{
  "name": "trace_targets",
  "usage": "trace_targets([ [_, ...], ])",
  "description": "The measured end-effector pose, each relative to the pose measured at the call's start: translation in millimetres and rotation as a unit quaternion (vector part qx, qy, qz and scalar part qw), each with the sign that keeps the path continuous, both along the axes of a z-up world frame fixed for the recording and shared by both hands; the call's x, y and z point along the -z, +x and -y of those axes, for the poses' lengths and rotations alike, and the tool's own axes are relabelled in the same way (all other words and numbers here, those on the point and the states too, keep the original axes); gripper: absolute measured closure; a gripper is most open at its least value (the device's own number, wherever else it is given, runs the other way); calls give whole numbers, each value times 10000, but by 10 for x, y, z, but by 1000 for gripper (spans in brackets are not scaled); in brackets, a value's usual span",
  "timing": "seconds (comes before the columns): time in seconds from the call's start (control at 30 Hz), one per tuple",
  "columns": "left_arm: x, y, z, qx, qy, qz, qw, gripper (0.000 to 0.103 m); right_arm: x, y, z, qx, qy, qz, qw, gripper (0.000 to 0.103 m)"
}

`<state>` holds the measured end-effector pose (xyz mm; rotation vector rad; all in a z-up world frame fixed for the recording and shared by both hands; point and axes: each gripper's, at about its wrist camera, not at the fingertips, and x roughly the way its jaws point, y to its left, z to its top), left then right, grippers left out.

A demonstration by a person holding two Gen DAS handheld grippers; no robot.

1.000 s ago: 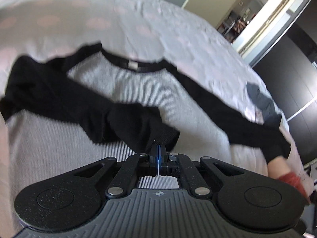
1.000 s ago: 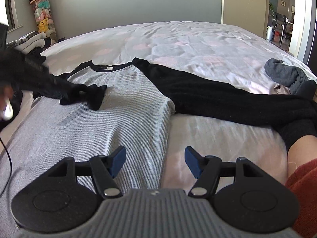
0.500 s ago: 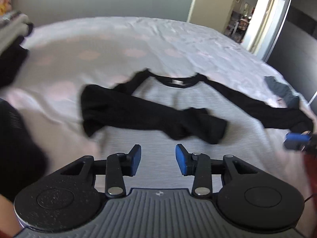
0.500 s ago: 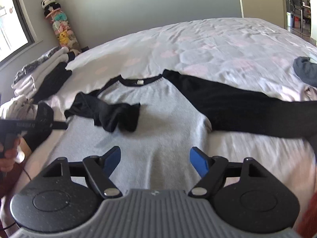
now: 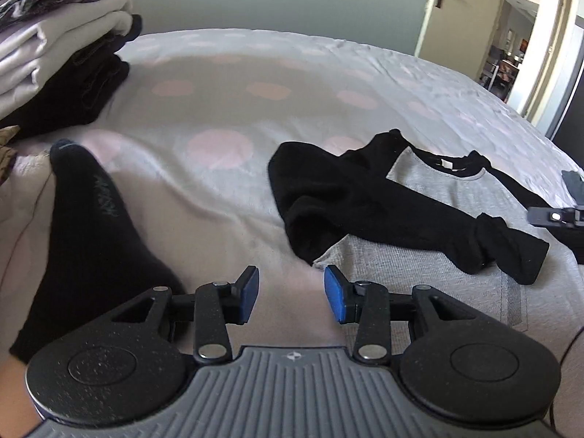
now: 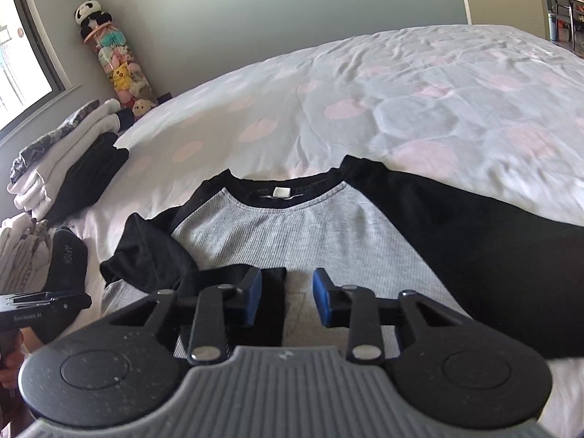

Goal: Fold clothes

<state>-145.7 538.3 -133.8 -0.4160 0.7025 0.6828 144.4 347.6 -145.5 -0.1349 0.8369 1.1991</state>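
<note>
Tilting downward, both hand-held grippers (image 5: 291, 294) (image 6: 287, 296) overhang shirt (image 6: 310, 230)

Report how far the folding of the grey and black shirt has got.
Done: one black sleeve already lies folded across the grey shirt, and a folded stack sits at the bed's edge. In hand: nothing is gripped; the left tool is opening over bare sheet, the right tool is closing above the shirt, pressing nothing. Left: the other sleeve lies stretched out, and the body is unfolded.
</note>
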Motion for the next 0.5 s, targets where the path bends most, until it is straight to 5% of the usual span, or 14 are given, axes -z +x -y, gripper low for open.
trace_targets([
  [0.13, 67, 112, -13, 70, 53, 18, 10000, 50, 156, -37, -234, -129, -115, 6, 9999, 73],
  [0.3, 186, 152, -27, 41, 84, -41, 9999, 50, 257, -151, -293, -91, -219, 79, 9997, 96],
  [0.37, 186, 147, -52, -14, 32, 16, 10000, 50, 210, -172, -266, -46, -154, 97, 9998, 97],
  [0.5, 179, 151, -77, -62, -79, 89, 9999, 69, -132, -178, -139, 80, 239, 248, 9994, 98],
])
